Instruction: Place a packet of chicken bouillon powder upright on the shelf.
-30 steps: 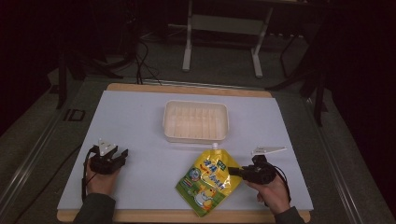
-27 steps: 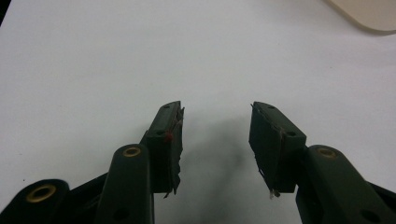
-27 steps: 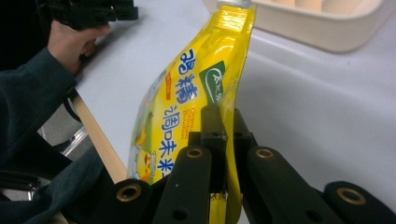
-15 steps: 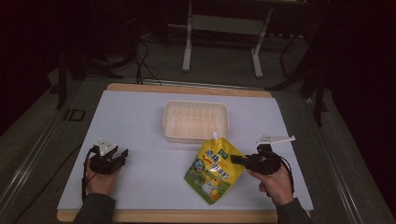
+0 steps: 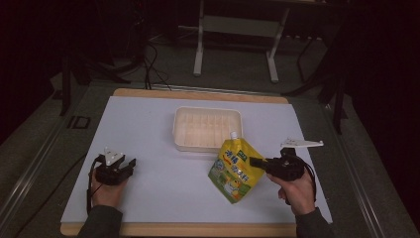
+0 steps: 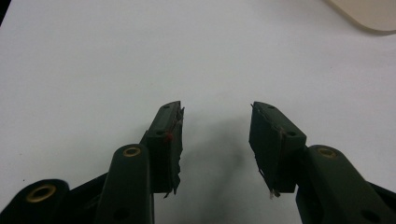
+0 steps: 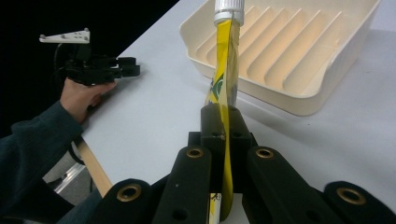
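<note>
The pouch (image 5: 234,169) hangs from a pinch on one edge only; being limp, it could slip or swing and catch the tray (image 5: 208,128) rim. It sits just left of the right gripper (image 5: 255,161), whose jaws clamp it, near the tray's front. The left gripper (image 6: 215,135) rests wide open, empty.

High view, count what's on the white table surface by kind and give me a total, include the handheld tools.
Yellow spouted pouch: 1, clamped in the right tool
Cream ridged tray: 1
Handheld tools: 2, the left tool open over the white table
Total: 4
</note>
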`<action>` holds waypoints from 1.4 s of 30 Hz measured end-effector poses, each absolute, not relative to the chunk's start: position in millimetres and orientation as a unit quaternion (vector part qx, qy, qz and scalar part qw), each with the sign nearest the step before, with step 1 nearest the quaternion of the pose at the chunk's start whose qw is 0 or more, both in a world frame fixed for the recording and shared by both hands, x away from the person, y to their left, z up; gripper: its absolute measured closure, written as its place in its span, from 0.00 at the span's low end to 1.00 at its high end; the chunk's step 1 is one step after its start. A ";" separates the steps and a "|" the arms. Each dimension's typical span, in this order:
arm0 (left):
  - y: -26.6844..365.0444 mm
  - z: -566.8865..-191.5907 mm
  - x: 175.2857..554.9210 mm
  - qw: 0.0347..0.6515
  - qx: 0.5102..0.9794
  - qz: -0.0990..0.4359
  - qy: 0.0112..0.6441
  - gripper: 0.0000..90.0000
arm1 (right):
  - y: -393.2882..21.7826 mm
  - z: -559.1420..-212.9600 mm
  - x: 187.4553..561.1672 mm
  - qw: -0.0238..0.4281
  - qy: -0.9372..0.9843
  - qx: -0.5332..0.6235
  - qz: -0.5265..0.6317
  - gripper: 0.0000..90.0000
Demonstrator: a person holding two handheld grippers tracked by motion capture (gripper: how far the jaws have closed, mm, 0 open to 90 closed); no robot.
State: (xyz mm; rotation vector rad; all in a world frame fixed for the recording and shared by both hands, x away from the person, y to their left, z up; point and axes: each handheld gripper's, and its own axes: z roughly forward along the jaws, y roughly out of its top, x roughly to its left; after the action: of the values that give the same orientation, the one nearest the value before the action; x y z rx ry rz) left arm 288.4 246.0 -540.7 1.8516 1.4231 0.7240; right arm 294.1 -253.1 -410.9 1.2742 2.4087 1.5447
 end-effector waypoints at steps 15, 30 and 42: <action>246.0 -540.6 288.3 0.342 0.712 0.279 0.546 0.59 | -241.1 -413.9 291.7 -0.096 0.757 0.374 0.527 1.00; 246.0 -540.6 288.2 0.342 0.712 0.279 0.547 0.59 | -237.4 -408.7 293.1 -0.080 0.737 0.374 0.558 1.00; 245.9 -540.6 288.1 0.342 0.711 0.279 0.547 0.59 | -244.0 -401.7 293.8 -0.056 0.722 0.381 0.575 1.00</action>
State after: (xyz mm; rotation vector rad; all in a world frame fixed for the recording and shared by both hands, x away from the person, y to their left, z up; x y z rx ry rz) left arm 288.1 245.9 -540.6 1.8495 1.4218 0.7263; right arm 293.8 -244.0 -401.7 1.2413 2.3525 1.8727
